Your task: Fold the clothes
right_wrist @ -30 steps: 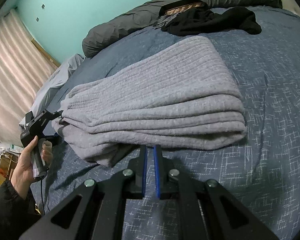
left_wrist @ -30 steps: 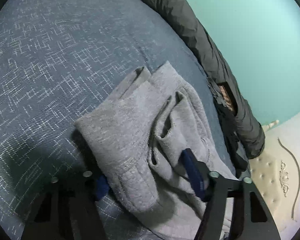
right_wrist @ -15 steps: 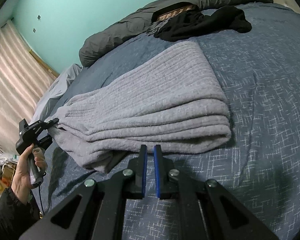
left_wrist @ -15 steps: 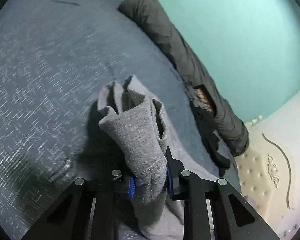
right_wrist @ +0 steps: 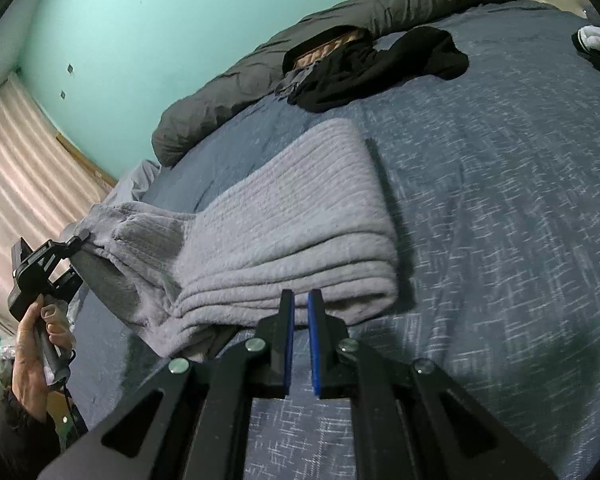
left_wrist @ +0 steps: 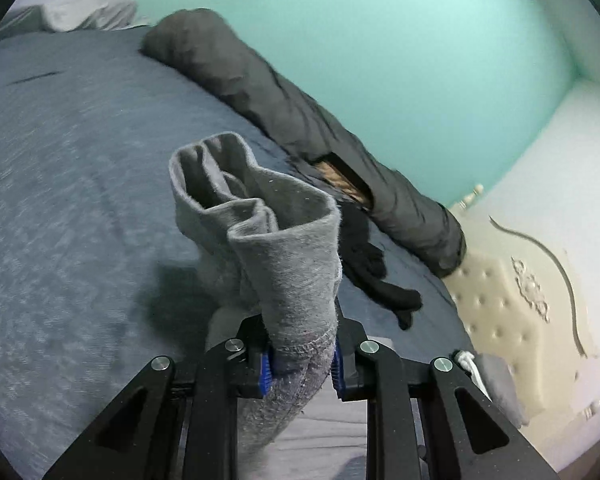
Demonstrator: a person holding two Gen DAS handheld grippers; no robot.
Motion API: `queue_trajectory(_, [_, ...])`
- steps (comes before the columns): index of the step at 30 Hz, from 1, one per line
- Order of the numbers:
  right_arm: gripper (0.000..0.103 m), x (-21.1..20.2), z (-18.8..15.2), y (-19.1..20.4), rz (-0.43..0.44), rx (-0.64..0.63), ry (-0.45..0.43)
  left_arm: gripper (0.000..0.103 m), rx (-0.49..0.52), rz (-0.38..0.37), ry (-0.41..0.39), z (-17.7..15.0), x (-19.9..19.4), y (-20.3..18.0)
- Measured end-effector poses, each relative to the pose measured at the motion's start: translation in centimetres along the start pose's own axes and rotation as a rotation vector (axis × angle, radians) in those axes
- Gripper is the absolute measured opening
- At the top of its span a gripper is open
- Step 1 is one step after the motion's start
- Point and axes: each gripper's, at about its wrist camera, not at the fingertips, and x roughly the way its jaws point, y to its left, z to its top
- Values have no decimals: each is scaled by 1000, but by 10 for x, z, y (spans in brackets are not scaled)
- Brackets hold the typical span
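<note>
A grey ribbed knit garment (right_wrist: pixel 284 216) lies folded lengthwise on the blue bedspread (right_wrist: pixel 500 200). Its left end is lifted off the bed. My left gripper (left_wrist: pixel 300 356) is shut on that bunched end (left_wrist: pixel 276 248), which stands up between the blue pads. In the right wrist view the left gripper (right_wrist: pixel 76 240) shows at the far left, held by a hand (right_wrist: pixel 40 344). My right gripper (right_wrist: pixel 300 312) hovers at the garment's near edge, its blue pads close together with nothing between them.
A rolled dark grey duvet (right_wrist: pixel 340 32) lies along the teal wall. A black garment (right_wrist: pixel 380 68) sits beside it on the bed. A black-and-white item (right_wrist: pixel 596 48) lies at the far right. A cream tufted headboard (left_wrist: pixel 520 288) and curtains (right_wrist: pixel 28 184) border the bed.
My left gripper closed on the garment's end and lifted it off the bed. My right gripper stayed shut and moved closer to the garment's near edge.
</note>
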Motion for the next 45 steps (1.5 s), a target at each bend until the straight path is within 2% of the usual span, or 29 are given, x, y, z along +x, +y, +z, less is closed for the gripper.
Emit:
queue_trajectory(3, [6,-11,2,-7,0,10,-16,22,44,-22,27,-5,19,-37])
queue_trajectory(7, [6,-27,4,-23,6,47,-40,22,156,-36,98,-35,61,-98])
queue_trajectory(12, [6,-48,4,-40,8,84,-70,22,334,2,262,-106,133,-154])
queue_trajectory(15, [6,-54,6,-47,7,99,-78,23,465,83,364,-152,169,-166])
queue_trajectory(18, [6,-59,7,-56,11,122,-85,26,526,126,398,-176,175,-165])
queue_trajectory(20, [6,-58,8,-56,16,128,-84,44,529,94,404,-177,169,-170])
queue_trajectory(22, [6,-57,8,-54,21,123,-80,54,532,62,410,-178,162,-174])
queue_trajectory(25, [6,-54,8,-51,29,117,-74,55,538,16,377,-164,144,-186])
queue_trajectory(29, [6,-51,9,-48,32,115,-72,56,494,29,325,-133,117,-173])
queue_trajectory(32, [6,-50,10,-46,28,119,-84,57,481,114,295,-119,98,-145])
queue_trajectory(35, [6,-47,11,-38,31,108,-89,57,453,172,301,-113,98,-114])
queue_trajectory(40, [6,-37,17,-17,48,67,-92,57,434,206,317,-118,100,-82])
queue_trajectory(45, [6,-26,32,12,110,13,-116,57,487,205,338,-137,107,-76])
